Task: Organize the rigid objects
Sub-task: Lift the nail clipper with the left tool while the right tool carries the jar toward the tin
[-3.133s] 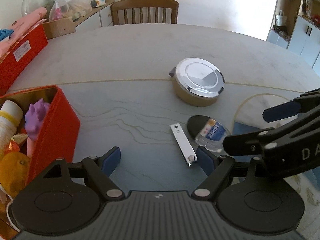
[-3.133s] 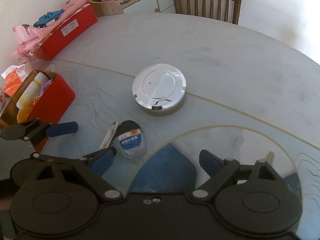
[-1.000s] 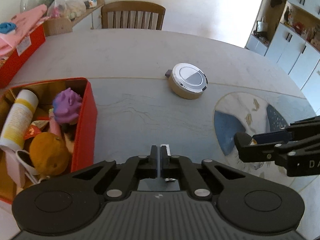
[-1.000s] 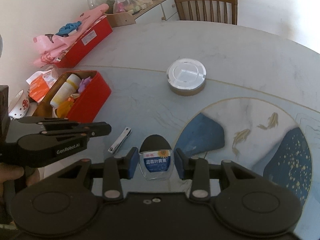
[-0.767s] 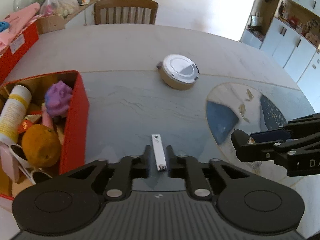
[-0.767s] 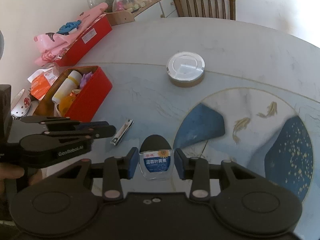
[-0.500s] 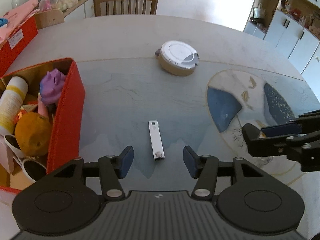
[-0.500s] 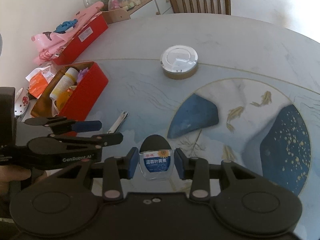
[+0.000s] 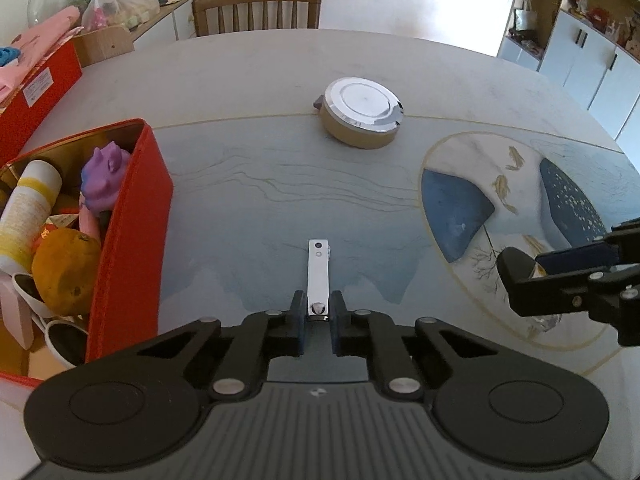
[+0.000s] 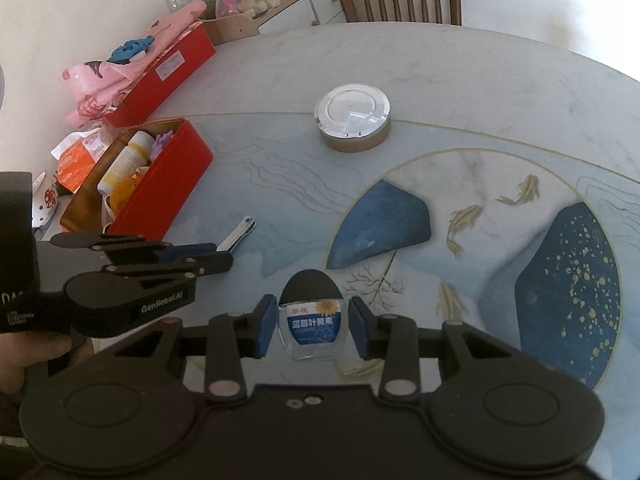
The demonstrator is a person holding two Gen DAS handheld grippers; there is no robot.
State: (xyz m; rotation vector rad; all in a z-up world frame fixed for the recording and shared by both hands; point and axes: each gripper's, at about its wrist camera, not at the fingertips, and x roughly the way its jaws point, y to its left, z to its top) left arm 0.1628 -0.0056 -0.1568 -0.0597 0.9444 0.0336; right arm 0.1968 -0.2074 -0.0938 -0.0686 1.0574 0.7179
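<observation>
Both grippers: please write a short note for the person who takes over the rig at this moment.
Left gripper: shut on the near end of the nail clipper; whether it is off the table is unclear.
Right gripper: shut on the small bottle with the black cap and blue label.
Red box, at the left, already holds a tube, a purple toy and an orange.
Round tin with the silver lid stands untouched mid-table.
Left to do, probably: put the clipper and bottle in the box, then handle the tin.

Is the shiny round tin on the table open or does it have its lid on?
Shut. The round tin has its silver lid sitting flat on the tan base, covering the whole top in both views. What is inside cannot be told.
</observation>
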